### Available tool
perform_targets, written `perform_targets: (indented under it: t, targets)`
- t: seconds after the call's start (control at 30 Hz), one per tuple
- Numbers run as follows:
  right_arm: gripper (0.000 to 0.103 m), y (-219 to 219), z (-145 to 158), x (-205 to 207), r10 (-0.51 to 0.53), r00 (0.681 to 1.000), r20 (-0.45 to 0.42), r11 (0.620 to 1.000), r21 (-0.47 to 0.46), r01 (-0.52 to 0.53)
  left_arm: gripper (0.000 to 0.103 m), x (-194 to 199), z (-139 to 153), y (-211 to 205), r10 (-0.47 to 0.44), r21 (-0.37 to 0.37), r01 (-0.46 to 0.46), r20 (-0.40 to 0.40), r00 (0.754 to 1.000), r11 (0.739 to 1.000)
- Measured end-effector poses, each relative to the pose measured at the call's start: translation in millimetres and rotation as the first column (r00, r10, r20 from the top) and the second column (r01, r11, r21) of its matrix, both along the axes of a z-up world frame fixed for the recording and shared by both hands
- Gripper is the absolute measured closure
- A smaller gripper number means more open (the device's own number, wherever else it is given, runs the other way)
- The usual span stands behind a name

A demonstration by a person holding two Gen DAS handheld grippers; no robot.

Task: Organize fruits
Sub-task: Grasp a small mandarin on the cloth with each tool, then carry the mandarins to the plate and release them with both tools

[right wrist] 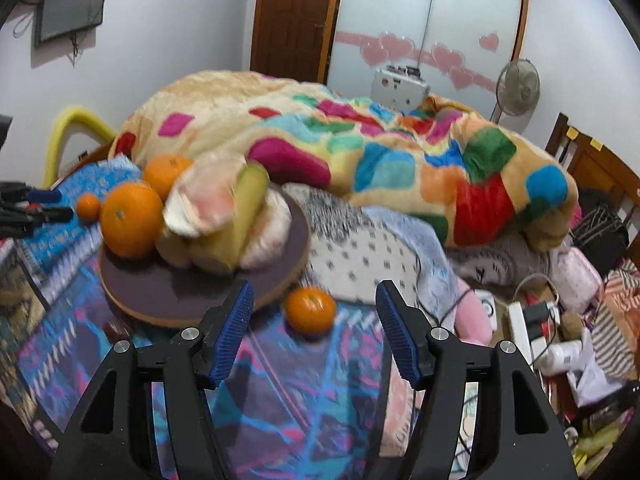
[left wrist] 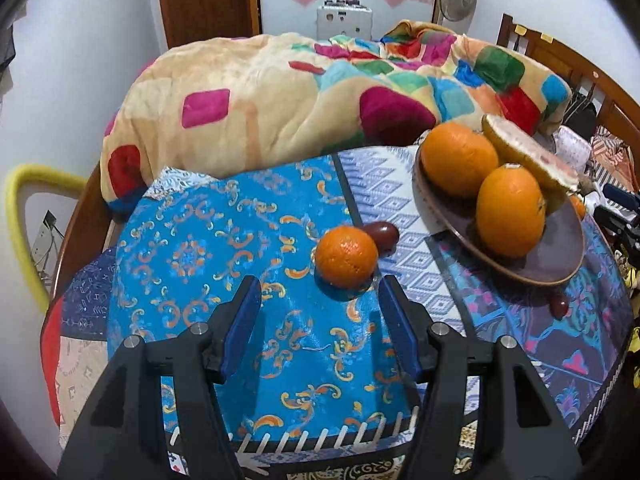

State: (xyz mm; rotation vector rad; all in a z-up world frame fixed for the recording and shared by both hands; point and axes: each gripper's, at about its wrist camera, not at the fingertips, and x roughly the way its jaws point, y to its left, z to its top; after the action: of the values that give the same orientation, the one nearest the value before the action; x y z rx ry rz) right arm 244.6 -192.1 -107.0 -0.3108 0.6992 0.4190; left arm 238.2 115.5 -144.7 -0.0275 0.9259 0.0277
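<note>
A brown round plate [left wrist: 560, 256] on the bed holds two oranges [left wrist: 510, 210] and a cut pomelo [left wrist: 528, 156]; it also shows in the right wrist view [right wrist: 180, 296]. A small orange [left wrist: 346, 258] lies on the blue cloth just ahead of my open left gripper [left wrist: 320, 294], with a dark red fruit [left wrist: 382, 232] behind it. Another small orange [right wrist: 311, 309] lies on the cloth just ahead of my open right gripper [right wrist: 314, 300], beside the plate's rim. A second dark red fruit [left wrist: 558, 306] lies under the plate's near edge.
A bunched colourful blanket [left wrist: 304, 92] fills the far side of the bed. Cables, a power strip [right wrist: 524, 320] and clutter lie to the right. The wooden bed frame [left wrist: 80, 232] curves along the left edge. The left gripper shows at the left edge [right wrist: 36, 212].
</note>
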Motion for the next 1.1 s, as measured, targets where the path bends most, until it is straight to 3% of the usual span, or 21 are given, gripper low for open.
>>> perform_targets:
  t: [0.13, 0.4, 0.53, 0.6, 0.67, 0.9, 1.1]
  targets:
    - [0.044, -3.5, -14.9, 7.0, -0.003, 0.999, -0.049, 1.000, -0.011, 0.003, 0.049, 5.4, -5.5, -0.2, -0.009, -0.024, 0.008, -0.025, 1.000, 1.000]
    - [0.048, -6.7, -23.6, 19.6, 0.026, 0.992, -0.122, 1.000, 0.011, -0.025, 0.050, 19.0, -7.9, -9.9, -0.031, -0.017, 0.030, -0.028, 0.999, 0.999]
    - [0.058, -3.4, -26.2, 25.2, 0.036, 0.990, -0.136, 0.999, -0.005, -0.037, 0.057, 25.6, -11.5, -9.8, -0.023, -0.011, 0.023, -0.033, 0.999, 1.000]
    - [0.070, -2.2, -28.2, 28.5, 0.045, 0.987, -0.154, 0.999, -0.002, -0.046, 0.062, 26.6, -13.0, -9.2, -0.028, -0.022, 0.027, -0.036, 0.999, 0.999]
    - [0.071, -1.5, -29.8, 29.6, 0.056, 0.984, -0.170, 0.998, 0.009, -0.056, 0.066, 25.5, -12.5, -9.9, -0.036, -0.025, 0.035, -0.031, 0.999, 0.999]
    - [0.072, -6.3, -22.0, 19.6, 0.043, 0.990, -0.136, 0.999, 0.028, -0.039, 0.067, 15.9, -4.6, -12.5, -0.040, -0.010, 0.040, -0.011, 0.999, 0.999]
    - [0.072, -4.9, -5.7, 1.5, 0.061, 0.994, -0.086, 0.998, 0.036, -0.058, 0.067, -4.7, 23.5, -24.9, -0.060, -0.020, 0.061, 0.046, 0.997, 0.998]
